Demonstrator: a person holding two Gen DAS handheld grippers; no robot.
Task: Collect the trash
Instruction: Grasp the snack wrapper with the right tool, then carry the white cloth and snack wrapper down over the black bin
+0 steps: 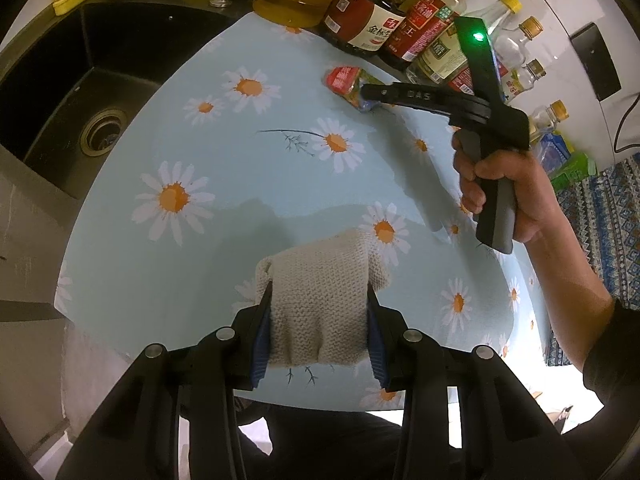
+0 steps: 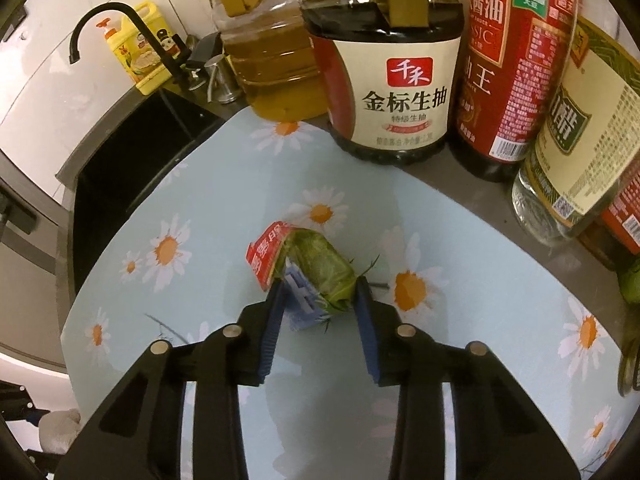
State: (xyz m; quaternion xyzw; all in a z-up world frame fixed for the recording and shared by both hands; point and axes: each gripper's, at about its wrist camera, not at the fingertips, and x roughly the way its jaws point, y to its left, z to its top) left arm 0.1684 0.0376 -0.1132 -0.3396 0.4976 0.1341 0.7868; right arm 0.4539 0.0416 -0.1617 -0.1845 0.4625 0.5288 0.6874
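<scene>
A crumpled snack wrapper (image 2: pixel 316 264), red, green and blue, lies on the daisy-print mat (image 2: pixel 224 208) near the bottles. My right gripper (image 2: pixel 319 285) is shut on it, a pad pressing on each side. In the left wrist view the same wrapper (image 1: pixel 344 80) sits at the far side of the mat, with the right gripper (image 1: pixel 367 94) reaching down onto it from a person's hand (image 1: pixel 500 184). My left gripper (image 1: pixel 319 289) is shut on a beige knitted cloth (image 1: pixel 320 272) at the mat's near edge.
Tall sauce and oil bottles (image 2: pixel 392 92) stand in a row just behind the wrapper. A black sink (image 1: pixel 80 112) with a drain lies to the left of the mat, with a black tap (image 2: pixel 100 24) and a yellow soap bottle (image 2: pixel 140 48) behind it.
</scene>
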